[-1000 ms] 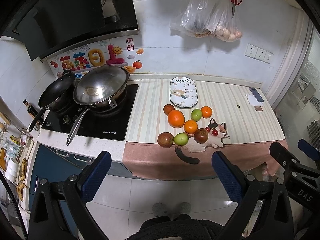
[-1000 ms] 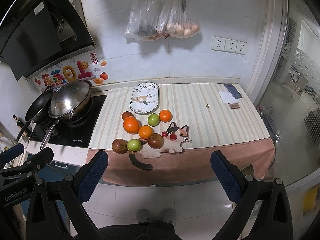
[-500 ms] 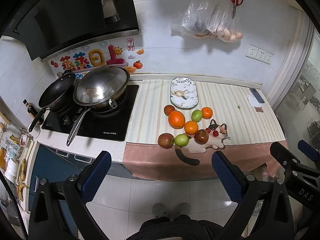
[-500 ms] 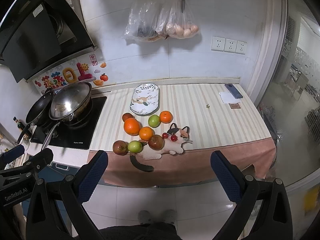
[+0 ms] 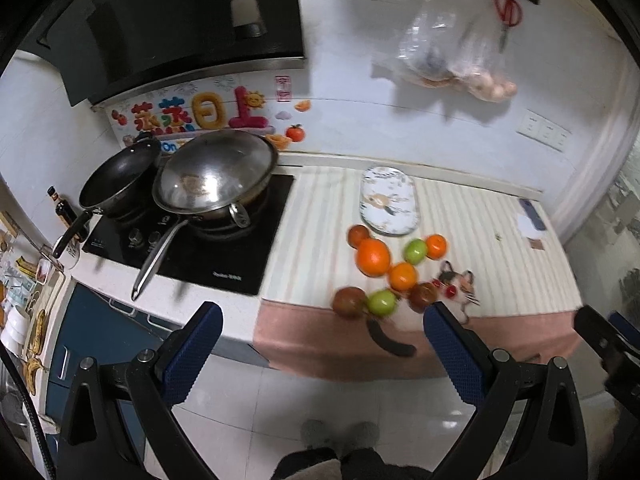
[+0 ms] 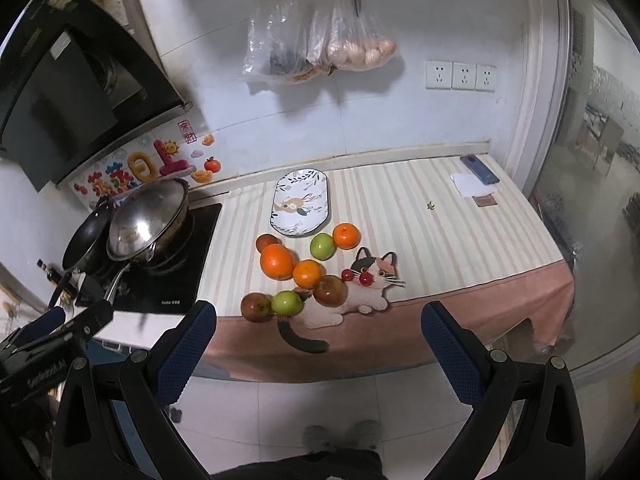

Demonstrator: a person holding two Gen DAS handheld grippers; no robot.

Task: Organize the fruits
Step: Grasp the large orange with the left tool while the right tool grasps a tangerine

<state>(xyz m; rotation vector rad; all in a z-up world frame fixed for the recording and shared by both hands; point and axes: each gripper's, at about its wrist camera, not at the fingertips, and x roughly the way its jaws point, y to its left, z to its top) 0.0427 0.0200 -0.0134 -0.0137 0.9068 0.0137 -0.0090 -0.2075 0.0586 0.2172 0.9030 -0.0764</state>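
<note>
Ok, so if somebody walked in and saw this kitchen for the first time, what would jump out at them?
Probably the cluster of fruit, oranges, green apples and darker red ones, bunched near the front edge of the striped counter beside a cat-shaped mat. Behind it lies an empty oval plate, and to the left a shiny steel wok sits on the black stove. Both grippers hang open, well short of the counter.

The left gripper (image 5: 320,350) is held out over the floor, short of the counter (image 5: 500,224), its blue-padded fingers (image 5: 192,350) spread wide with nothing between them. The right gripper (image 6: 319,350) is also short of the counter, level with the left one, jaws equally wide and empty. Each shows at the edge of the other's view. The person's feet (image 6: 340,434) probably stand below, back from the counter.
</note>
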